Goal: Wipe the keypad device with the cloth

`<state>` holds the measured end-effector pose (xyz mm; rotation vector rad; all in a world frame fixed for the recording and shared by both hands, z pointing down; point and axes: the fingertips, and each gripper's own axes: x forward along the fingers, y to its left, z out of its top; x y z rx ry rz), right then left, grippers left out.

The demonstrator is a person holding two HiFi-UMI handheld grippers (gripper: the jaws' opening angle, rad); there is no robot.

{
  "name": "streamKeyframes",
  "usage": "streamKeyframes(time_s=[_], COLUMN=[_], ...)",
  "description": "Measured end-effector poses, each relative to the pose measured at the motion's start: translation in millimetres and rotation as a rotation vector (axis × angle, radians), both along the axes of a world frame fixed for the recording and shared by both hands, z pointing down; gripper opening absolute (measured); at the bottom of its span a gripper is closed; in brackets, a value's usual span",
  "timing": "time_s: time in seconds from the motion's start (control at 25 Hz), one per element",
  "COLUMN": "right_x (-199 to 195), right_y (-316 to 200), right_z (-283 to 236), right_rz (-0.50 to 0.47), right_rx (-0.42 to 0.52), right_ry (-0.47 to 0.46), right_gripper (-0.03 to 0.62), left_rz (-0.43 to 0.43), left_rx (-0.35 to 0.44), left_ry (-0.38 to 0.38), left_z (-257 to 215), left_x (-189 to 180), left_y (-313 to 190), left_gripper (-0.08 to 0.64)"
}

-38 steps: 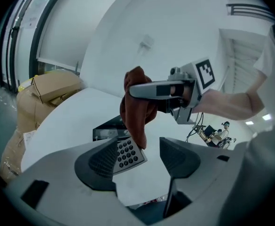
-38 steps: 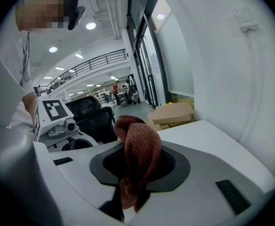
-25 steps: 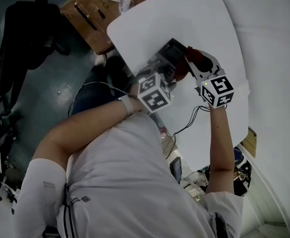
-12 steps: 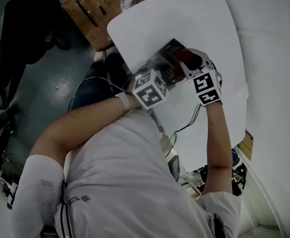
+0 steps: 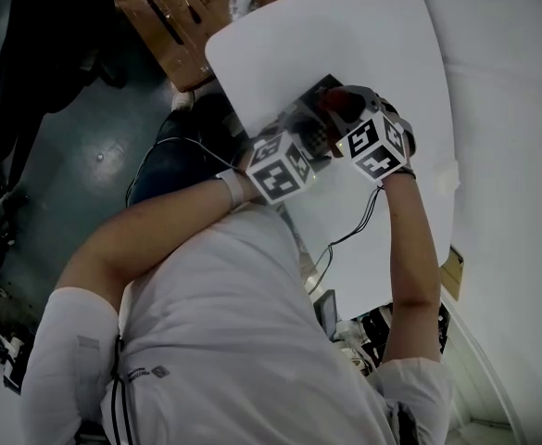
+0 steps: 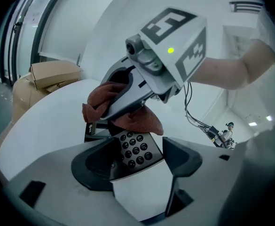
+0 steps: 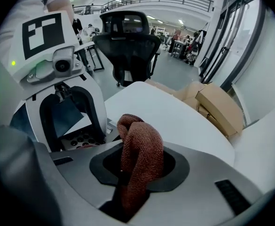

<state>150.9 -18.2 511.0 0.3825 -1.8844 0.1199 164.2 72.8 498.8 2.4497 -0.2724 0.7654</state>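
Big open workshop here: a white round table [image 5: 345, 35], cardboard boxes [image 7: 217, 107] stacked past its far side, and a black office chair [image 7: 128, 36] out on the floor.

The keypad device [image 6: 136, 152] sits near the table's near edge, right in front of the person, dark buttons facing up. The rust-brown cloth [image 7: 139, 140] hangs over its far end and looks like it's touching just above the top row of keys.

So I'd call this the start of a wipe stroke. To do it well, I'd flatten that wad a bit, since bunched up like that only a small patch meets the surface. Then drag it from the far end toward the near end, one pass per column of keys. Keep the pressure light so the buttons don't get mashed. The device needs bracing too, or it'll just skate along the table.

The right gripper [image 7: 135, 166] is clamped tight on the cloth, with a fold sticking up between its jaws. The left gripper [image 6: 137, 168] has just been opening its jaws and they're spread wide, with the device's white body between them. To me that's more a loose bracket than a real squeeze, so I'd firm it up before pushing.
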Motion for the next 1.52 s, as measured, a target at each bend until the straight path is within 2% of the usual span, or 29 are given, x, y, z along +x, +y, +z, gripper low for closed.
streamKeyframes(time_s=[0.16,0.48,0.92,1.08,1.52], right_x=[-4.5,-10.1,-6.3,-4.3,18.0], right_y=[-2.7,-13.0,-30.6,-36.5,-22.9], right_z=[19.1,38.6,56.8,53.8,15.0], right_rz=[0.004,0.02,0.073,0.089,0.15], right_rx=[-0.099,-0.232,-0.375,-0.366,-0.247], right_ry=[-0.009,-0.023,0.008,-0.015,-0.067], right_gripper=[0.103,0.103,0.104,0.104,0.104], left_rz=[0.009,0.018,0.006,0.0,-0.005], left_rx=[-0.001,-0.008,-0.012,-0.015,-0.012], left_ry=[0.014,0.02,0.014,0.01,-0.001], left_z=[0.0,-1.1,-1.3,0.0,1.4], left_x=[-0.5,0.8,-2.1,-3.1,-3.3], left_y=[0.8,-0.1,-4.6,-5.4,-4.7], left_gripper=[0.299,0.299,0.298,0.298,0.298])
